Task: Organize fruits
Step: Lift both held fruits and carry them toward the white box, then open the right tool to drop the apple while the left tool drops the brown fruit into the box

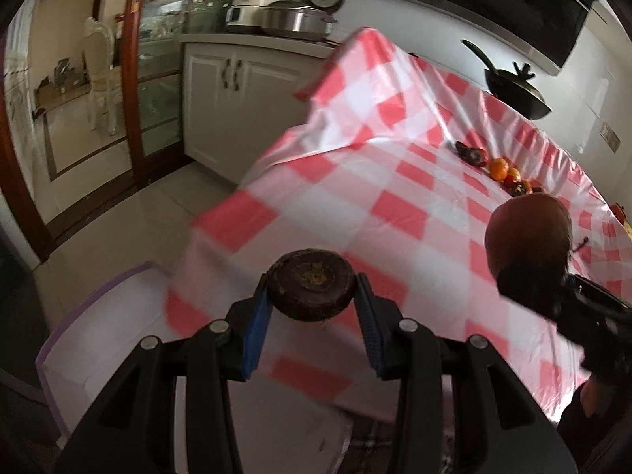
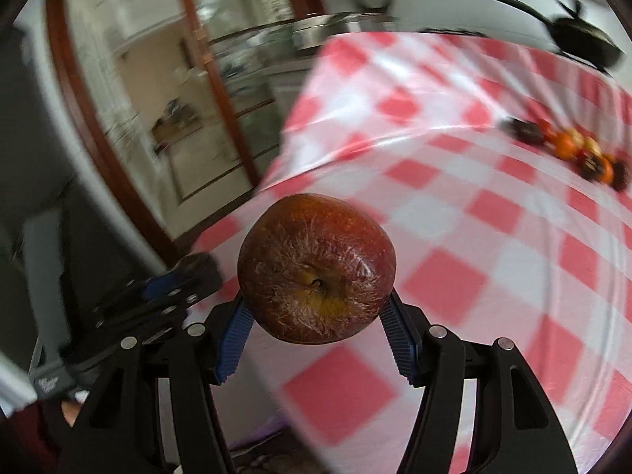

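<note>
Fruits are in three places at this moment. One dark, flattened round fruit (image 1: 311, 285) sits clamped between the blue pads of the left gripper (image 1: 312, 296), its flat, marked end turned to the camera. One red apple (image 2: 316, 268) is clamped in the right gripper (image 2: 316, 308), with its hollowed end facing the camera and its axis running along the fingers. Both jaws are closed on their loads; neither load shows any slip.

The remaining fruit forms a row (image 1: 497, 168) on the red-and-white checked cloth (image 1: 355, 205) covering the worktop. The row holds an orange (image 1: 499, 168) and several darker and redder pieces; exact kinds cannot be told at this range.

Governing relation: the row lies ahead and to the right of both jaws, well apart from each, toward the far side of the worktop. It runs diagonally, from the far left down to the near right. In the left wrist view the right gripper and its apple (image 1: 529, 233) stand between the left jaws and the near end of the row. The right hand is therefore judged the nearer.

Assessment: both fruits are in carry, not yet set down. If they are to join the row, the apple would reasonably go first. Heavy blur in the right wrist view limits finer reading.

A black pan (image 1: 513, 91) stands beyond the cloth, clear of the row.
</note>
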{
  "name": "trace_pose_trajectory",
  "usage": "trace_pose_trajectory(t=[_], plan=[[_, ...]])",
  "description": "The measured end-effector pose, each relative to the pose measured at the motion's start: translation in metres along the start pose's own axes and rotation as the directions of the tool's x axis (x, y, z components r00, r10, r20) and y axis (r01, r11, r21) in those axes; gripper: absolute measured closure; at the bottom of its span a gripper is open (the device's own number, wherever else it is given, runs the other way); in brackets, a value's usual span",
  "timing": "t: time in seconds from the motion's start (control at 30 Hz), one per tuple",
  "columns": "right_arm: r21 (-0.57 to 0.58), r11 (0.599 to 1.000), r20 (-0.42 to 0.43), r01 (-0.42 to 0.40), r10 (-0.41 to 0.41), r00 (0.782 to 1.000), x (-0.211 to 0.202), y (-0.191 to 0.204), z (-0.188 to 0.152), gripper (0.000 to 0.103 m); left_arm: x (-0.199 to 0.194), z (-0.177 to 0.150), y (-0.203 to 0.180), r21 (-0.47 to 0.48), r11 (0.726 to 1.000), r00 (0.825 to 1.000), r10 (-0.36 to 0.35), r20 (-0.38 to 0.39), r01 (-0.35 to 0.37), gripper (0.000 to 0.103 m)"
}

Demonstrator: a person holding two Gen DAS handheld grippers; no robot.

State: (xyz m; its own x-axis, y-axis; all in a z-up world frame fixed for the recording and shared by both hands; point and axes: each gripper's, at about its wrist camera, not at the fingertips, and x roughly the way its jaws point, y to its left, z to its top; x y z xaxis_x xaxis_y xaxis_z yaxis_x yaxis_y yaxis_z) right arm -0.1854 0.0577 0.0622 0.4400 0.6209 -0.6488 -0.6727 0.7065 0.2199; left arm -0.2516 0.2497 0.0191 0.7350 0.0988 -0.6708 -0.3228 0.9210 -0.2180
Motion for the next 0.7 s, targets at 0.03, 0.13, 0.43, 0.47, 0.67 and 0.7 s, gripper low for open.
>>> trace_pose_trajectory(t=[0.03,0.13,0.43,0.47,0.67,0.7], plan=[[-0.028,0.999,-0.002,-0.014,0.014,1.000,0.001,0.011,-0.003,0.042,-0.002,-0.003,0.006,-0.008,1.000,1.000,0.005,-0.001,-0.005,0.061],[-0.125,0.990,-0.016,-0.063,0.061,0.998,0.007,0.048,-0.014,0.042,-0.009,-0.015,0.032,-0.051,0.998,0.999,0.029,-0.012,-0.030,0.061],[-0.394,0.904,-0.177,-0.168,0.105,0.979,0.047,0.137,-0.070,0.042,-0.016,-0.073,0.111,-0.184,0.971,0.985,0.133,-0.108,-0.151,0.061],[-0.412,0.894,-0.191,-0.174,0.102,0.976,0.050,0.144,-0.076,0.042,-0.017,-0.079,0.117,-0.195,0.968,0.984,0.136,-0.115,-0.157,0.061],[-0.485,0.848,-0.302,-0.215,0.068,0.951,0.084,0.169,-0.107,0.042,-0.002,-0.115,0.147,-0.218,0.942,0.953,0.204,-0.226,-0.253,0.061],[-0.487,0.846,-0.320,-0.218,0.059,0.946,0.090,0.171,-0.112,0.042,0.001,-0.121,0.151,-0.234,0.937,0.947,0.202,-0.250,-0.261,0.061]])
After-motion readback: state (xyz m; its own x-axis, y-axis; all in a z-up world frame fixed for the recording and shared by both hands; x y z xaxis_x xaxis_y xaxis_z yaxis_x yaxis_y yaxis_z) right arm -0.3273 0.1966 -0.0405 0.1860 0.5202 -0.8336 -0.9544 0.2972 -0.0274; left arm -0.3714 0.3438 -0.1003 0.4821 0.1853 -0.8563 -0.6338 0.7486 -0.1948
